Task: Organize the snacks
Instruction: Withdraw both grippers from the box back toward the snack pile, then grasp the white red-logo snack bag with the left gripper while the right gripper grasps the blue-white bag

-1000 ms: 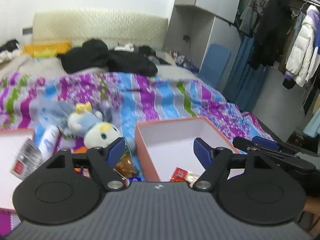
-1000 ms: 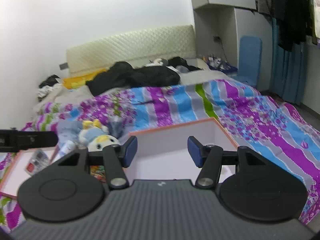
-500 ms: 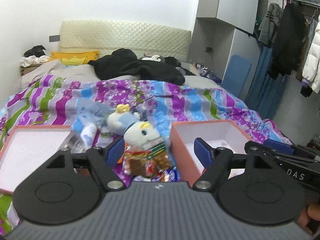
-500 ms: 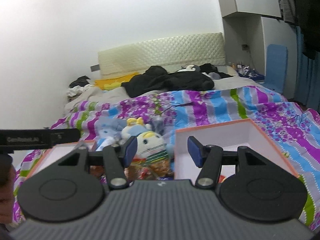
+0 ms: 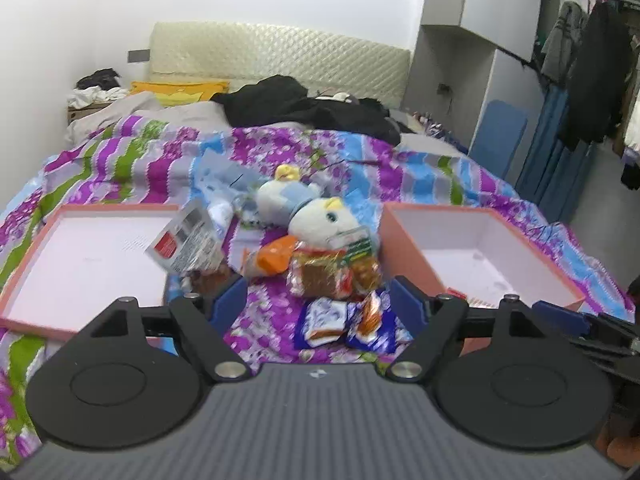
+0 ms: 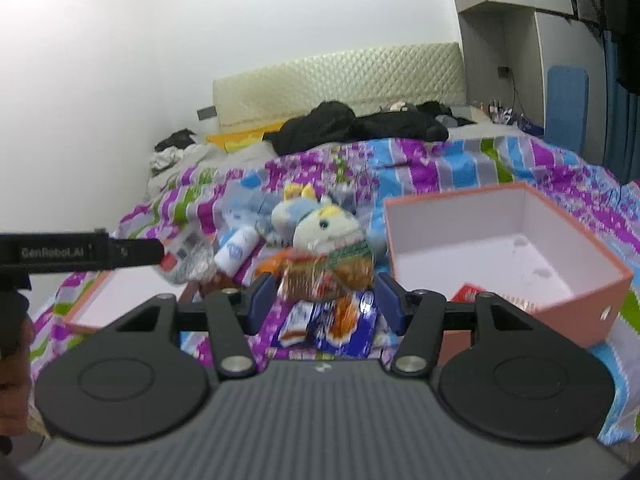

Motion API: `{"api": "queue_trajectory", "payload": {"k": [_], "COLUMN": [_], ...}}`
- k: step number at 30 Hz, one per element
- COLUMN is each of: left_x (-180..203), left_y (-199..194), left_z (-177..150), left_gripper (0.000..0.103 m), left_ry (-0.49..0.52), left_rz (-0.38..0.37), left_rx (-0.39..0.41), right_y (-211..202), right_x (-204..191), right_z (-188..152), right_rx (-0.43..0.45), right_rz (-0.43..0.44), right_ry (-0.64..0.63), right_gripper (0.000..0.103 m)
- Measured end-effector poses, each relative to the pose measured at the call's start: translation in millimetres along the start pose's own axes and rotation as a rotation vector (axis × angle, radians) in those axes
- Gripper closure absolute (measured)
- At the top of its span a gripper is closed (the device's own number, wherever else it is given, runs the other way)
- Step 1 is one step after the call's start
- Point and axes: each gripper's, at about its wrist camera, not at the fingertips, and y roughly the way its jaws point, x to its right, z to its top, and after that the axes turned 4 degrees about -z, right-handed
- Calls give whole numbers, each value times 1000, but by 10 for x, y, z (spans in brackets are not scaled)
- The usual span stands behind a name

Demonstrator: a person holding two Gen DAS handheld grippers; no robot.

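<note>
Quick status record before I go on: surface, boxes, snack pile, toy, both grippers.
surface: bed with striped bedspread
left box: shallow, open, inside bare where visible
right box: deeper, open, a red packet in its near corner
snack pile: between the boxes, clear bags behind, blue wrapped packets in front
plush toy: lying at the far side of the pile
left gripper: open, holding nothing
right gripper: open, holding nothing
</note>
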Motion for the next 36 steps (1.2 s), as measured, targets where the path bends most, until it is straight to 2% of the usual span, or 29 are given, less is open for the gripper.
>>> {"api": "queue_trajectory", "payload": {"k": [6, 9, 16, 24, 30, 32, 34, 36], "left_x": [-212, -317, -556, -849, -1130, -1228, -1300, -1338], "left_y": [-19, -7, 256, 897, 1499, 1697, 1868, 2007], "left_z": [-310, -456, -653, -728, -759, -736, -699, -645], "left_gripper": [20, 19, 16, 15, 15, 15, 15, 15], "left_ry": [-33, -59, -88, -92, -84, -89, -91, -83], "left_rz": [32, 37, 76, 125, 161, 173, 170, 167], "left_rx": [-42, -62, -95, -124, -137, -138, -133, -121], "right_y": [-32, -29, 186, 696, 1282, 1478, 1630, 1758], "right_x": [-141, -239, -401, -543, -659, -662, -644, -623], "right_z": [-343, -483, -570, -644, -672, -677, -675, -675], "right_rx": [-15, -29, -67, -98, -96, -103, -115, -122], "right_rz": [-21, -4, 36, 32, -6, -34, -36, -25], "right_ry": [-37, -67, -130, -176, -247, -252, -234, -224], "right_gripper": [45, 45, 46, 45, 45, 38, 16, 15]}}
